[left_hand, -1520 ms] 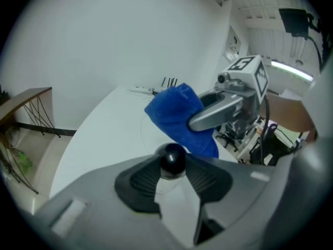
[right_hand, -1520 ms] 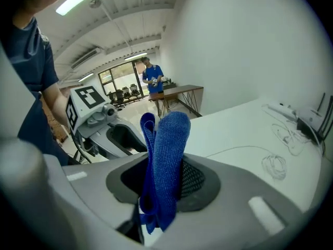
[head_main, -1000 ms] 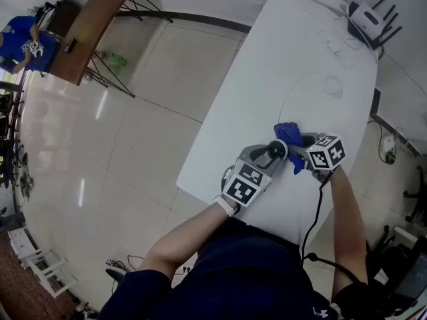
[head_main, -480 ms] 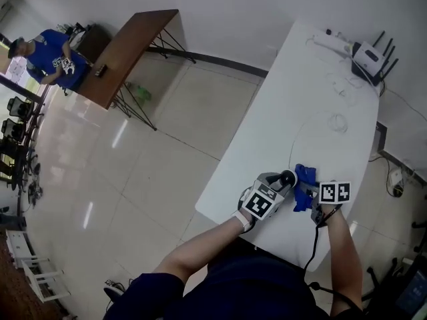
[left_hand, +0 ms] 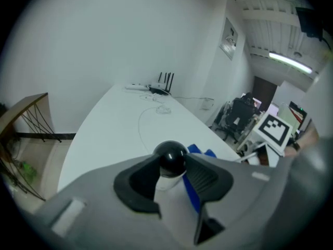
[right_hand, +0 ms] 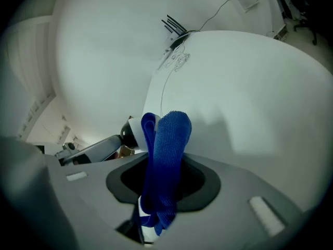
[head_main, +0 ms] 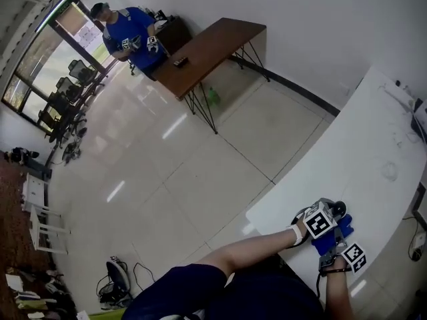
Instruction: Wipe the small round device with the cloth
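The left claw [left_hand: 173, 177] is clamped on the small round device [left_hand: 171, 157], which has a white body and a black dome, over the near end of the white surface [left_hand: 114, 124]. The right claw [right_hand: 164, 178] grips the folded blue cloth [right_hand: 169, 139], just beside the device.

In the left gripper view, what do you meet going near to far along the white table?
small round device → white cable loop → coiled cable end → router. The blue cloth lies right beside the device, so it is left out.
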A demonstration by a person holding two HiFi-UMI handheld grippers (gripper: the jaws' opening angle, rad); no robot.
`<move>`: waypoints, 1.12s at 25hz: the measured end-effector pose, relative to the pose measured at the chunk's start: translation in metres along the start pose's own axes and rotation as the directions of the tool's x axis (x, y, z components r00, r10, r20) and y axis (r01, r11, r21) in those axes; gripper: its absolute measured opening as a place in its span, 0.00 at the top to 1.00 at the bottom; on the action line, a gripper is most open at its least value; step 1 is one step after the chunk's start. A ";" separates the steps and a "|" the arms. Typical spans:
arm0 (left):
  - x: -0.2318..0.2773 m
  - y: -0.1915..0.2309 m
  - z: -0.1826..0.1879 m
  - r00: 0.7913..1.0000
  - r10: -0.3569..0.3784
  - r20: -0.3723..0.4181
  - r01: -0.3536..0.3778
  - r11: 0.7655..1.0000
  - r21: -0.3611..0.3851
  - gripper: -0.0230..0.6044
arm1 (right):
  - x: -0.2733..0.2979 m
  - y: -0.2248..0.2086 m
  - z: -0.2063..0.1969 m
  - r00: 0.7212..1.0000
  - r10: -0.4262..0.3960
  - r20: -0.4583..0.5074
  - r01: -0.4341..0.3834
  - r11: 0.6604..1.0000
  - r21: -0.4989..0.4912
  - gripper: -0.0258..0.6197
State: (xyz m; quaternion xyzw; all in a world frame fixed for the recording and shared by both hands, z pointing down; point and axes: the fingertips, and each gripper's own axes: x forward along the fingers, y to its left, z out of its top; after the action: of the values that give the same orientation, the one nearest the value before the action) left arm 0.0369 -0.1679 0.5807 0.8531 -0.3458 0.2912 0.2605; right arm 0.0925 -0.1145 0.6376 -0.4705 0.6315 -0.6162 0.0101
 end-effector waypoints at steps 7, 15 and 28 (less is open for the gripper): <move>-0.043 0.006 -0.010 0.999 -0.053 -0.003 0.053 0.998 -0.021 0.71 | -0.010 0.062 -0.027 0.996 0.073 0.057 -0.071 0.997 -0.039 0.76; -0.061 0.004 0.015 0.991 -0.088 0.105 0.099 0.990 -0.104 0.71 | -0.026 0.098 0.008 0.977 0.183 0.110 -0.167 0.975 -0.144 0.76; -0.129 0.002 0.051 0.755 -0.376 0.537 0.630 0.644 -0.435 0.55 | -0.045 0.177 0.019 0.818 0.575 -0.017 -0.567 0.801 -0.194 0.76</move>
State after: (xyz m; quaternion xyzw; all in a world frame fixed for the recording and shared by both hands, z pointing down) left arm -0.0249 -0.1461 0.4582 0.8301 -0.2064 -0.0983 0.5086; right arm 0.0260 -0.1378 0.4675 -0.2705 0.7991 -0.5113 0.1637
